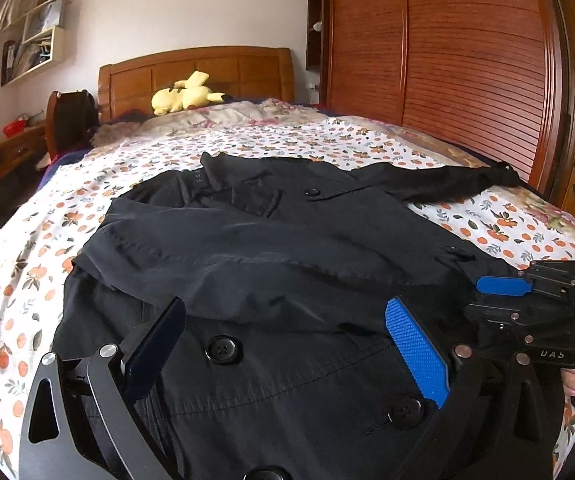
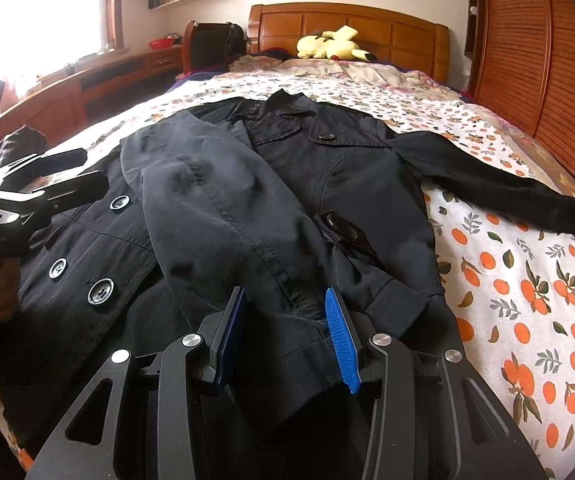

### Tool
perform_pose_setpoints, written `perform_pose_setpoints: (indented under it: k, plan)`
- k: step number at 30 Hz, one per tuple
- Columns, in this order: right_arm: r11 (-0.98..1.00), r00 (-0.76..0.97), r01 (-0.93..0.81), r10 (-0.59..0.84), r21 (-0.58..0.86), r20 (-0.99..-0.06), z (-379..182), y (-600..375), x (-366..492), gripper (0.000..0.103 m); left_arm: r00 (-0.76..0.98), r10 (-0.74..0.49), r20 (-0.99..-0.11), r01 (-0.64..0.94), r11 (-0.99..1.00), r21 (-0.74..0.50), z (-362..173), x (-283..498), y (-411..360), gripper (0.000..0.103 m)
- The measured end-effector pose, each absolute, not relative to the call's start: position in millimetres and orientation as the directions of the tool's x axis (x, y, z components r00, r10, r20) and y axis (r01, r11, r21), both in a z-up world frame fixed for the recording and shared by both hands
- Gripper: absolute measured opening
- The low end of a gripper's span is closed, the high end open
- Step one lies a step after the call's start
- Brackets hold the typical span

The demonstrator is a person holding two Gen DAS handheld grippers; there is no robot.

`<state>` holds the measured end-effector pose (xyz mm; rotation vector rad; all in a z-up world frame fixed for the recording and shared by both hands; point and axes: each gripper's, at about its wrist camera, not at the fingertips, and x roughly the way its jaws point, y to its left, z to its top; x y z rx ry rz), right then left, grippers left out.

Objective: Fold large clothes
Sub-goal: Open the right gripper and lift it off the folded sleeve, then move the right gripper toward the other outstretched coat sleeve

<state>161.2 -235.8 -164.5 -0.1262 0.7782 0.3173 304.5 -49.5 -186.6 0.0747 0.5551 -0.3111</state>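
The black coat on the bed is soft, limp and bulky; grip seams or cuffs: right tongs stand partly open astride the folded sleeve's cuff, left tongs wide, empty.

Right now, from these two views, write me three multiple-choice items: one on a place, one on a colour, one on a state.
1. The plush toy lies: A on a chair; B by the headboard; C on the floor.
2. The coat is: A black; B red; C white.
3. The left gripper is: A shut on a sleeve; B shut on a button; C open.

Answers: B, the toy lies at the wooden headboard's foot; A, its cloth is black throughout; C, its fingers stand wide apart above the coat, clamping nothing.
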Motion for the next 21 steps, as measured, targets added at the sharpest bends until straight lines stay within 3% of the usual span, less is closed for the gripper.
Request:
perform_pose_setpoints:
  k: [11, 13, 21]
  plan:
    - [0.951, 0.703, -0.308, 0.239, 0.017, -0.67, -141, -244, 151, 0.04, 0.832, -0.27, -0.485, 0.303, 0.953, -0.011, -186, 295, -47, 0.101]
    - [0.955, 0.718, -0.295, 0.232, 0.015, -0.656, -130, -253, 151, 0.046, 0.836, -0.27, -0.477, 0.306, 0.952, -0.004, -185, 293, -48, 0.101]
    - [0.984, 0.761, -0.165, 0.083, -0.068, -0.644, -91, -319, 201, 0.049, 0.847, -0.275, -0.456, 0.312, 0.95, 0.005, -183, 287, -48, 0.101]
